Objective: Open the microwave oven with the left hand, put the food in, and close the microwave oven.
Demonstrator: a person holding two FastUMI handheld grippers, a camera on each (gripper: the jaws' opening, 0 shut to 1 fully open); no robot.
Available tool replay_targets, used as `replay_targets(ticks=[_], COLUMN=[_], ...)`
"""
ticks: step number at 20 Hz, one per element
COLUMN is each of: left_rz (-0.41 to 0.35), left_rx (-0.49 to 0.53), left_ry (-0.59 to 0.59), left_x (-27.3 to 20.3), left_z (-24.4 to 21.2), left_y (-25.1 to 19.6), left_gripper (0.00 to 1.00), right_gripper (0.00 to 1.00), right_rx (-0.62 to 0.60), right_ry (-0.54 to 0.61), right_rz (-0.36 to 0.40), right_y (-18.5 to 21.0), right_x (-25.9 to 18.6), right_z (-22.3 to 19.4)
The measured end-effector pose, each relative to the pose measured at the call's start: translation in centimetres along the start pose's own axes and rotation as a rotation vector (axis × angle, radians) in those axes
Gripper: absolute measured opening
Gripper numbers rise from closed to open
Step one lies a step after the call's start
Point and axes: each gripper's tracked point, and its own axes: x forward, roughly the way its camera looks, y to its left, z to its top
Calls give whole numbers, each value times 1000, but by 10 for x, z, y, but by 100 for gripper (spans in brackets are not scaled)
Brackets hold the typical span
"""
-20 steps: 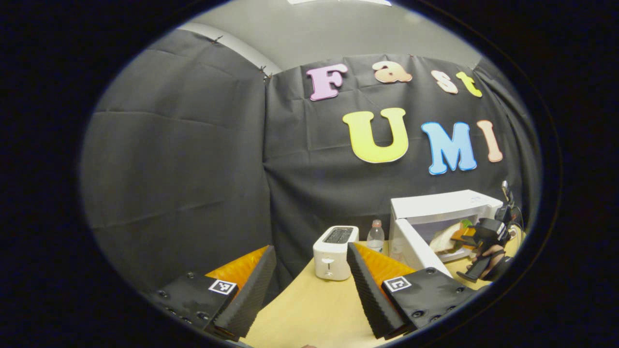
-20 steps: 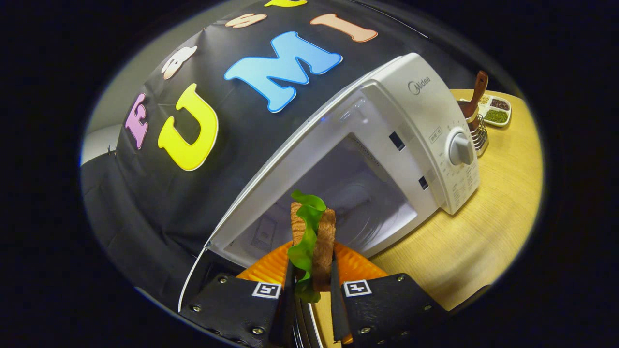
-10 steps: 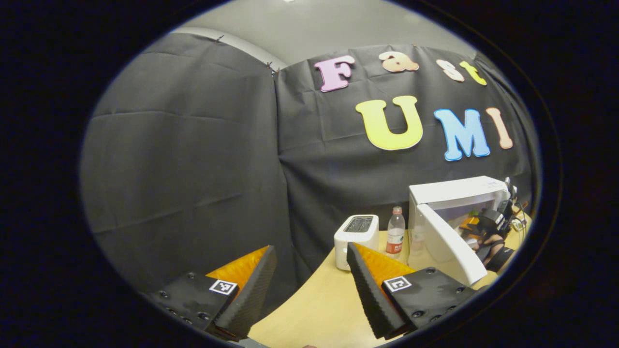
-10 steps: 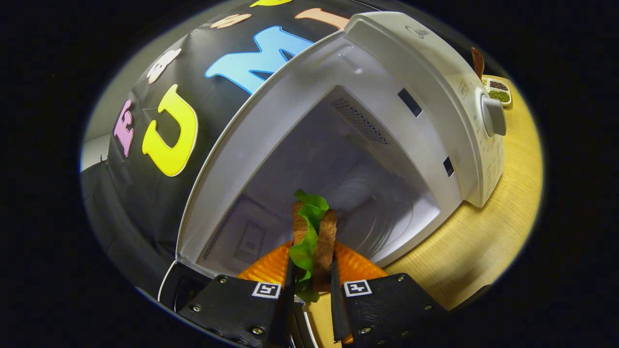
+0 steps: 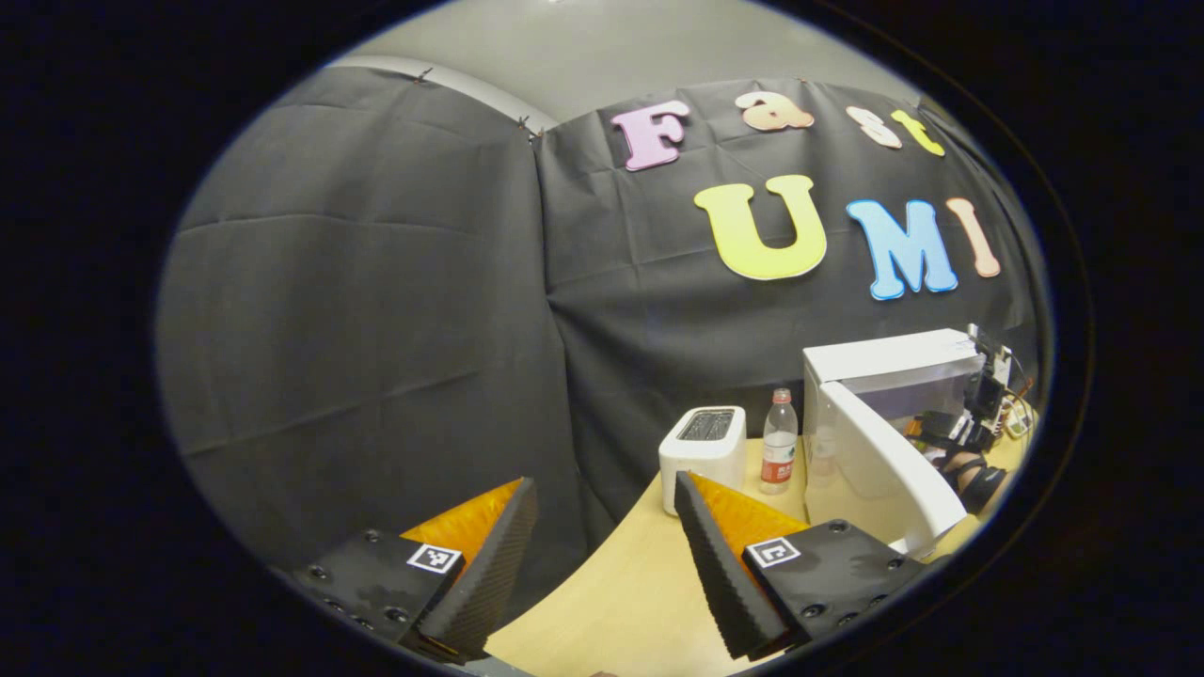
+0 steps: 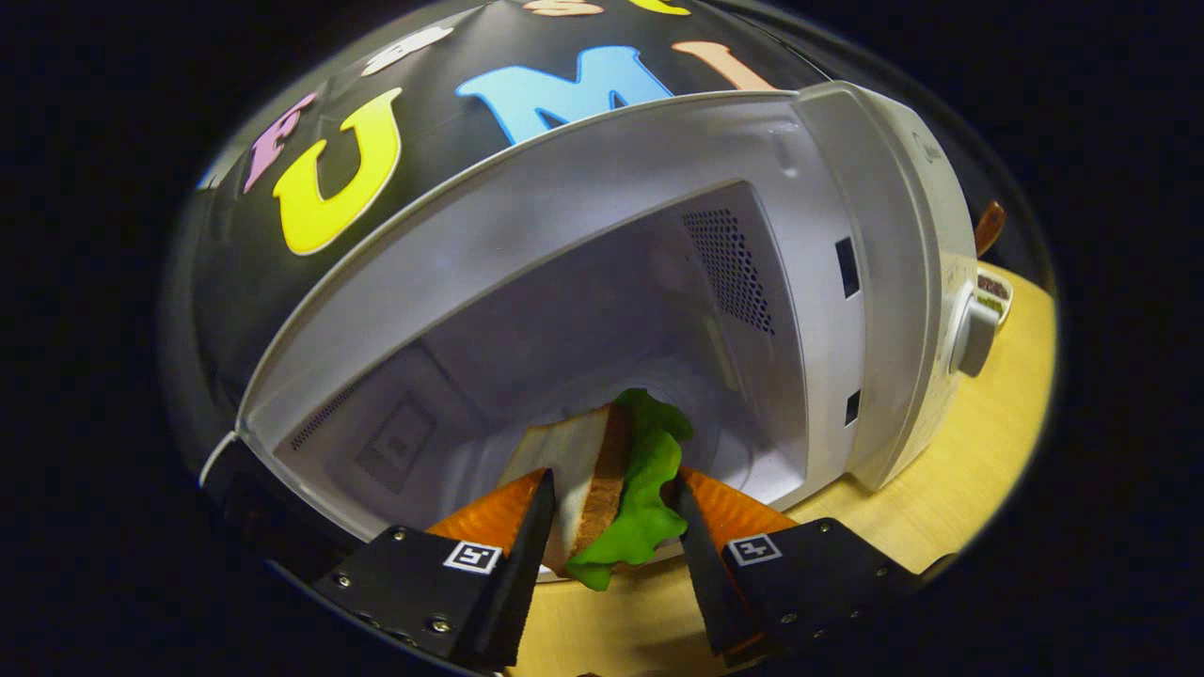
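Toaster [image 5: 703,446]: we see it white, upright on the desk [image 5: 611,602].
Water bottle [image 5: 778,455]: we find it just beside the toaster.
Spice dish [image 6: 993,293]: far desk edge.

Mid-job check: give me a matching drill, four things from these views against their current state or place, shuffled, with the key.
Things:
1. sandwich
2. microwave door
3. left tongs
4. water bottle

States or places:
A. swung open
B. open, holding nothing
C. standing between the toaster and the microwave
D. between the spread right tongs, at the microwave's mouth

Pairs: 1-D, 2-A, 3-B, 4-C
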Motion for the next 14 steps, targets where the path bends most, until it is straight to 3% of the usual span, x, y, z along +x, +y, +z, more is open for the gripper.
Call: replay_targets(ticks=[1, 2, 7, 14], left_rz=[-2, -6, -50, -129], left_rx=[1, -2, -32, -52], left_ry=[-1, -4, -21, -44], left_x=[0, 1, 3, -8], left_z=[1, 0, -3, -14], left_y=[-1, -2, -16, -45], left_gripper=[96, 93, 94, 96], right_gripper=[74, 95, 97, 98], right_rx=[-27, -37, -150, -319], right_ry=[5, 6, -99, -210], right_rz=[-26, -26, -3, 89], right_y=[-5, -6, -2, 3], right_x=[1, 2, -26, -113], right_z=[-1, 0, 37, 83])
